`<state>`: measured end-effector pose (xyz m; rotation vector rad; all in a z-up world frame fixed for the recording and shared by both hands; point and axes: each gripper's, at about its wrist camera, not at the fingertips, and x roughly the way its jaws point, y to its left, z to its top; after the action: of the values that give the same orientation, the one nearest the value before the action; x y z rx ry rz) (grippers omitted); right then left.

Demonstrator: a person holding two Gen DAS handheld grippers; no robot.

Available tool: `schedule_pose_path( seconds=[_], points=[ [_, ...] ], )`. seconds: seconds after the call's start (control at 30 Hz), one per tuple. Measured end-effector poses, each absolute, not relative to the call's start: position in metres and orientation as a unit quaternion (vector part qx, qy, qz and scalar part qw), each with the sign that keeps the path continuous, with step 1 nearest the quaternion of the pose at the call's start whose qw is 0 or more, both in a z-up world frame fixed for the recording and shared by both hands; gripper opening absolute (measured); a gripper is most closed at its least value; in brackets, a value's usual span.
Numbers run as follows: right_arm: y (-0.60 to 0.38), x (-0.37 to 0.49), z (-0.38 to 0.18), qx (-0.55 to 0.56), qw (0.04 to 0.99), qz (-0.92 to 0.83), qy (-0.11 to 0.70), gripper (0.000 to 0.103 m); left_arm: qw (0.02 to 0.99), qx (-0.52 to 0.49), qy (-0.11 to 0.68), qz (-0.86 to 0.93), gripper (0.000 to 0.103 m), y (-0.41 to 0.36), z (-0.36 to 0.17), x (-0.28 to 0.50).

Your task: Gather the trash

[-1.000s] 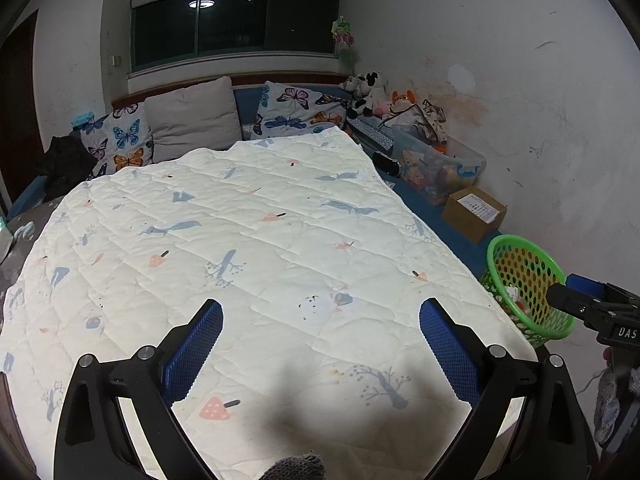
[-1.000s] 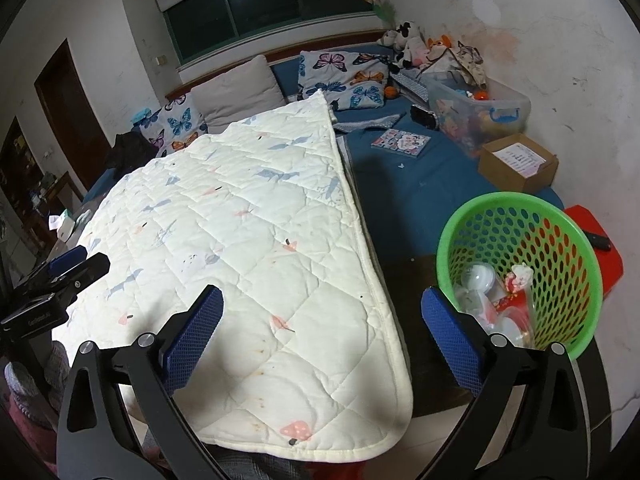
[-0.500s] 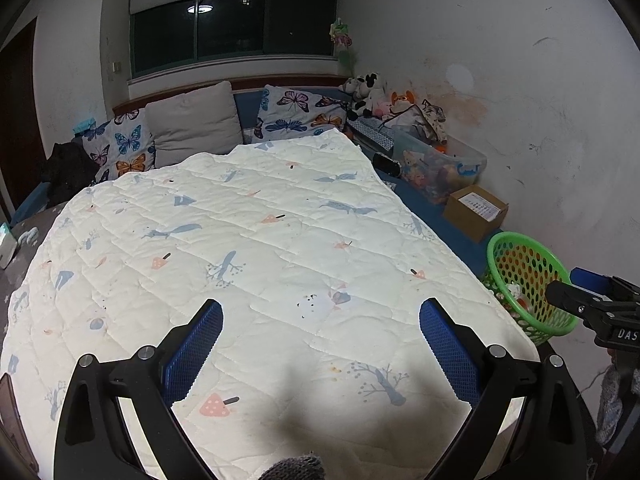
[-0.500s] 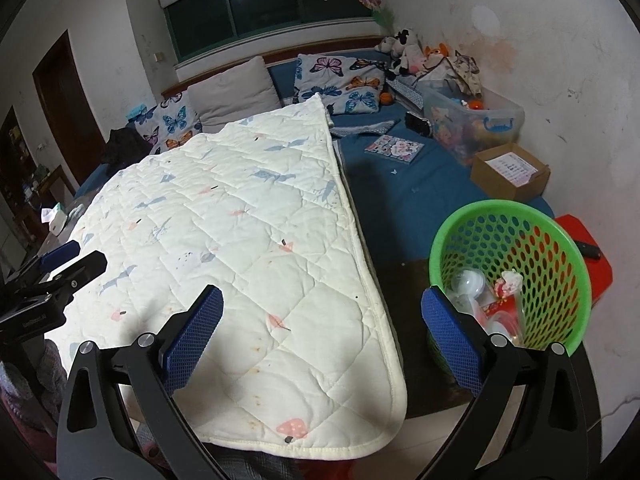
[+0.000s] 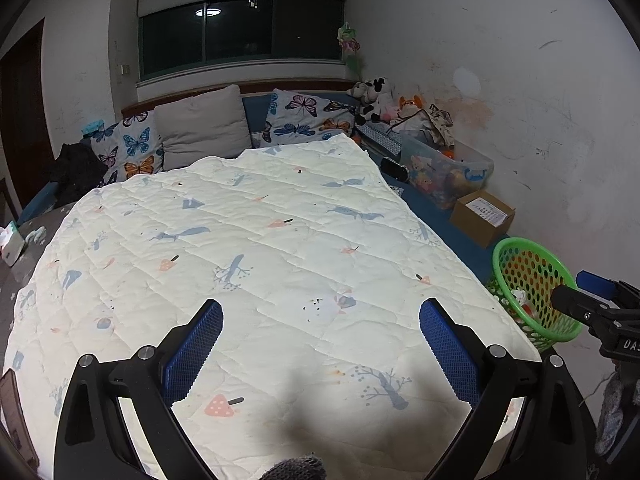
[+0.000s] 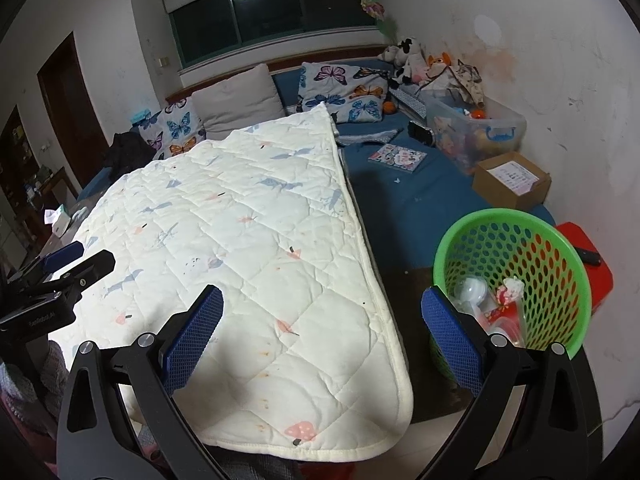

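Just right of the open right hand-held gripper (image 6: 322,336) sits the green basket (image 6: 576,280).

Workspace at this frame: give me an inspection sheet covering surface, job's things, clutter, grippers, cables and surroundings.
Surface: white quilted blanket with small prints spread over the blue-sheeted bed; no loose trash seen on it.
Job's things: green perforated plastic basket at the bed's right corner, holding white and red wrappers and containers.
Clutter: brown cardboard box, clear plastic toy bin, colourful booklet, plush toys, butterfly pillows, grey pillow, tissue box.
Grippers: left gripper open, empty; right gripper open, empty.
Cables: nothing seen.
Surroundings: dark window, scuffed white wall, red stool behind the basket.
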<state>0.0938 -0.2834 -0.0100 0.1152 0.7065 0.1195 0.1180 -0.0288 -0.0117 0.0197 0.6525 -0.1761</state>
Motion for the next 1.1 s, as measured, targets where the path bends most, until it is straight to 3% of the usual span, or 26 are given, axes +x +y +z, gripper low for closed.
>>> schedule_pose_path(
  seconds=[1.1],
  points=[
    [-0.271, 0.094, -0.010, 0.048, 0.936, 0.070, 0.340, 0.099, 0.950, 0.010, 0.306, -0.056, 0.095, -0.019, -0.006, 0.108]
  ],
)
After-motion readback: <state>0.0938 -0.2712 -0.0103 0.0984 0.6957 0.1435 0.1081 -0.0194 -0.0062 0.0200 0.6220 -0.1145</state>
